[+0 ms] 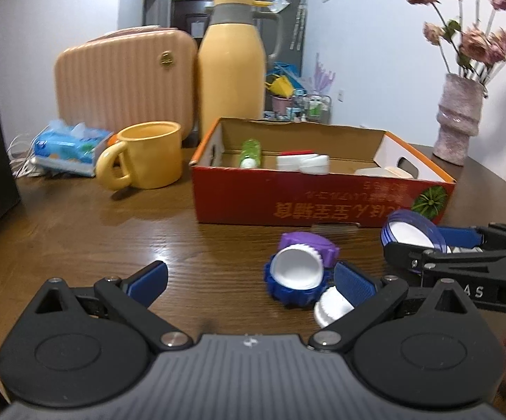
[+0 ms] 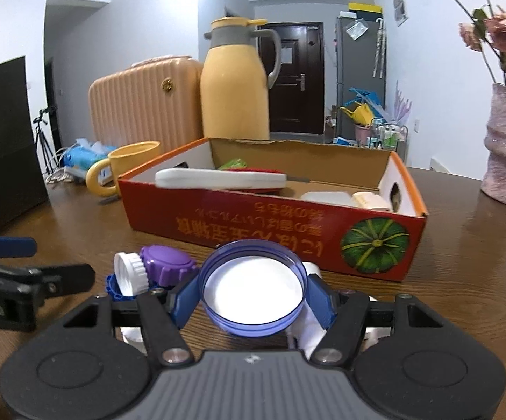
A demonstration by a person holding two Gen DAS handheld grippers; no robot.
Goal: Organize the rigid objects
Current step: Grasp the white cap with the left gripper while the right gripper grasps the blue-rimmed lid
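Item: blue-rimmed lid (image 2: 253, 285), clamped by its rim in my right gripper (image 2: 251, 295), carried just near of the red box (image 2: 270, 224) that collected such pieces. My left gripper (image 1: 249, 278) stood wide, empty, low over the table (image 1: 95, 231) beside the leftover caps (image 1: 298, 273), ready for one

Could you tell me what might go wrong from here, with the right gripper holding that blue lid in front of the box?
1. The right gripper grips the round blue lid only by its rim, so it may slip or pop out on the way to the red cardboard box.
2. The open left gripper sits close to the piled caps; its right finger could knock the white cap away.
3. The two grippers are close and could collide.
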